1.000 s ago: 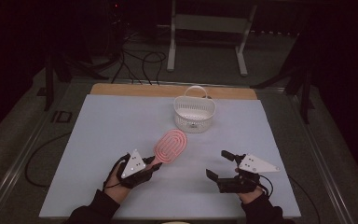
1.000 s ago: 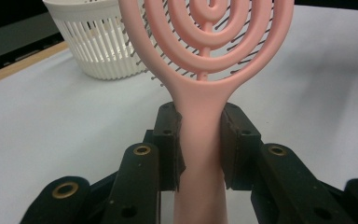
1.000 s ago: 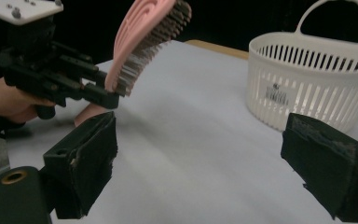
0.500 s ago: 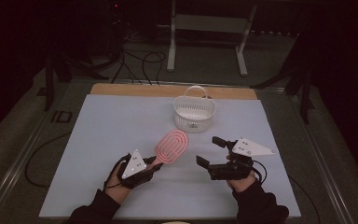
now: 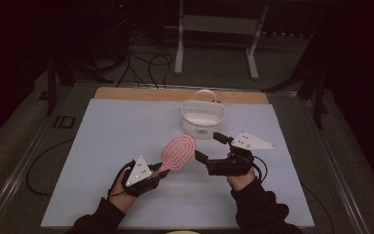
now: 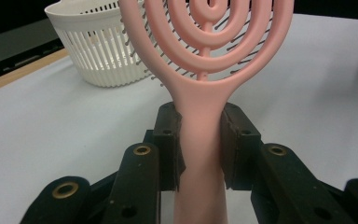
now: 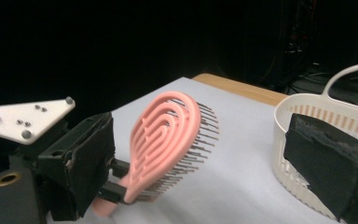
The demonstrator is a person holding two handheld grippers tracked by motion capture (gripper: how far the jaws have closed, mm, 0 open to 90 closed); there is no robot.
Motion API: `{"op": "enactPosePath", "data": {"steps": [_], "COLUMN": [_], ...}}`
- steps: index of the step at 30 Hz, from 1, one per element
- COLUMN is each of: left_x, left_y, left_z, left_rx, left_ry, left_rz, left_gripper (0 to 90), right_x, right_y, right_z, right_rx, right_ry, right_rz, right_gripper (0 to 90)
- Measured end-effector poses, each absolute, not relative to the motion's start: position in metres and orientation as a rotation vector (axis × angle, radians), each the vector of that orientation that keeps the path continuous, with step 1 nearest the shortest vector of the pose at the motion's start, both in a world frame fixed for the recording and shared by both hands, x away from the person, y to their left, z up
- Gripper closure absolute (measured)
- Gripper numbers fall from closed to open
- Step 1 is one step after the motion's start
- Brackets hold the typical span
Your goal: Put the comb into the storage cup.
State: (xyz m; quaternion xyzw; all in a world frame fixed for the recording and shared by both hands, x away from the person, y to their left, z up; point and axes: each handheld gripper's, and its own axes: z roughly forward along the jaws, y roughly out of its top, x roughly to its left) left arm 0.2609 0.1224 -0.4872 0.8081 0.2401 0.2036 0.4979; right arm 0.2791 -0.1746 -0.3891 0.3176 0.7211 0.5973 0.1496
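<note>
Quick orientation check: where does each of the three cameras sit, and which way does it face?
High view: above the person's side, looking forward and down; shows both hands, left gripper, right gripper.
Left gripper view: rides that gripper, looks along jaws shut on the pink brush toward the white basket.
Right gripper view: faces the left gripper.
All three share the brush and basket.

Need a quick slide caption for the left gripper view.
Left gripper clamps the pink hairbrush by its handle, white basket behind.

Pale blue table (image 5: pixel 102 146), wooden far edge, cables (image 5: pixel 146 63) – metal stand (image 5: pixel 214 44) beyond
</note>
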Motion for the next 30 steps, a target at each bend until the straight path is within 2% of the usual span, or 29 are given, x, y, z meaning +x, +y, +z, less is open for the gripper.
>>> {"op": "enactPosePath", "data": {"steps": [12,30], "left_x": [0.261,0.261], "left_y": [0.122,0.120], "left_z": [-0.489,-0.490], "left_rx": [1.968,1.974], "left_ry": [0.579,0.576], "left_rz": [0.486,0.486], "left_gripper": [71.6,71.6], "right_x": [0.283,0.287], "right_y": [-0.179,-0.165], "right_z": [-0.402,-0.424], "right_rx": [1.002,1.117], "right_ry": [2.056,2.096], "right_rz": [1.746,1.812], "right_gripper": [8.6,8.5]}}
